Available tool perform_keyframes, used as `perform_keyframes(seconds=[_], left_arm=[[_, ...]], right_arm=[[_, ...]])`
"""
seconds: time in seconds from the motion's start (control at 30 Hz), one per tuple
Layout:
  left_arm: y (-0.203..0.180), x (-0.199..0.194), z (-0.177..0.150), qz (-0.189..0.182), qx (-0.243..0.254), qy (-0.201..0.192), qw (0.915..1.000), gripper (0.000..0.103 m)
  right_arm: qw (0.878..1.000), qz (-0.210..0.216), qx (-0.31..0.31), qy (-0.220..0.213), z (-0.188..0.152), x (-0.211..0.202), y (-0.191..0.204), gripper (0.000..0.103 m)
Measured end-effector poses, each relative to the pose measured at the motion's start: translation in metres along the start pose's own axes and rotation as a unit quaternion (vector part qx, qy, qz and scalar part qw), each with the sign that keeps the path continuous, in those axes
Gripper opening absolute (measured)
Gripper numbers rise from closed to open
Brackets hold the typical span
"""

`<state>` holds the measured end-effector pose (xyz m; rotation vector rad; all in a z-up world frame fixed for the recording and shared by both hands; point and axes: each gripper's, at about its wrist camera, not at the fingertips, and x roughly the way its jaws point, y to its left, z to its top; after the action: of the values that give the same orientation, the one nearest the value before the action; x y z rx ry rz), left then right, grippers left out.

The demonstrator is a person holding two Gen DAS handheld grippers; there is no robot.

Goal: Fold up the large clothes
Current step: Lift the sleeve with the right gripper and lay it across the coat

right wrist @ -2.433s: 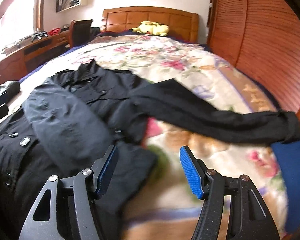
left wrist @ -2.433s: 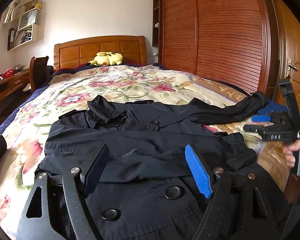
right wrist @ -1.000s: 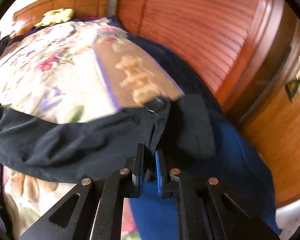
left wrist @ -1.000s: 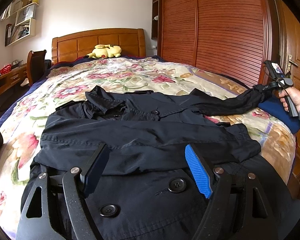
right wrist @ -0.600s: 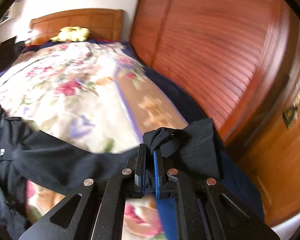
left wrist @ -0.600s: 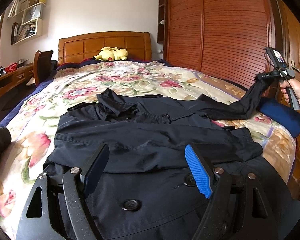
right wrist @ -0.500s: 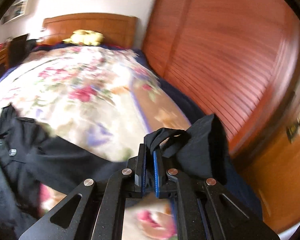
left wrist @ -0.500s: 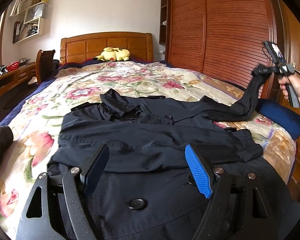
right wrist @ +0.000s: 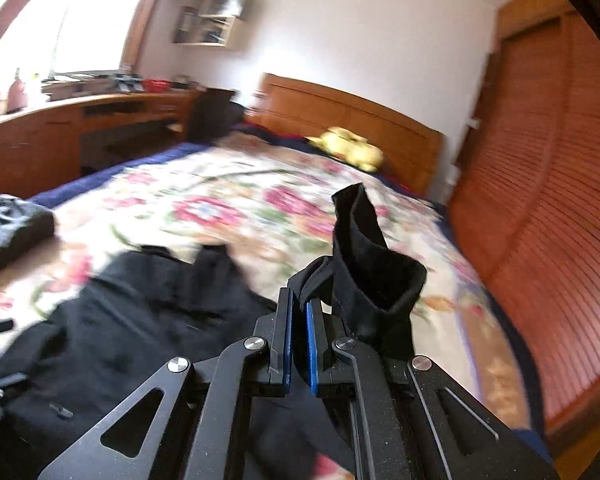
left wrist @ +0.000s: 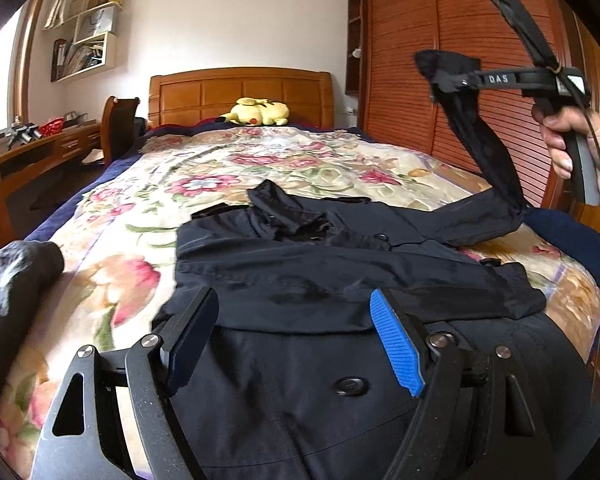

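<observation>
A large black coat (left wrist: 340,264) lies spread on the floral bedspread (left wrist: 148,208), collar toward the headboard, its left sleeve folded across the chest. My left gripper (left wrist: 294,326) is open and empty, hovering over the coat's lower front near a button (left wrist: 350,385). My right gripper (right wrist: 298,312) is shut on the cuff of the right sleeve (right wrist: 374,264). In the left wrist view the right gripper (left wrist: 460,80) holds that sleeve (left wrist: 484,148) lifted high above the bed's right side, the sleeve hanging down to the shoulder.
A yellow plush toy (left wrist: 260,111) lies by the wooden headboard (left wrist: 240,92). A wooden slatted wardrobe (left wrist: 440,60) runs along the right. A dark bundle (left wrist: 8,280) sits at the bed's left edge. A desk (right wrist: 60,128) and chair (left wrist: 118,124) stand left.
My right gripper closed on the right sleeve's cuff at the bed's right edge, then lifted it high and swung it toward the coat. The left gripper stayed open over the coat.
</observation>
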<state>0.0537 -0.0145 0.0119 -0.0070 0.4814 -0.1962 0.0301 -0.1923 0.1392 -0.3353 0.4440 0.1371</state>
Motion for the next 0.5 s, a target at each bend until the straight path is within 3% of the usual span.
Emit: perform_keyframes(seconds=[0.23, 0.5], left_arm=[[0.03, -0.006, -0.002, 0.018, -0.02, -0.004, 0.9996, 0.079], [0.05, -0.01, -0.005, 0.033, -0.033, -0.007, 0.9989, 0.079]], right_arm=[[0.998, 0.059, -0.02, 0.01, -0.003, 0.017, 0.069, 0.006], [0.991, 0.127, 0.001, 0.035, 0.0, 0.048, 0.079, 0.006]])
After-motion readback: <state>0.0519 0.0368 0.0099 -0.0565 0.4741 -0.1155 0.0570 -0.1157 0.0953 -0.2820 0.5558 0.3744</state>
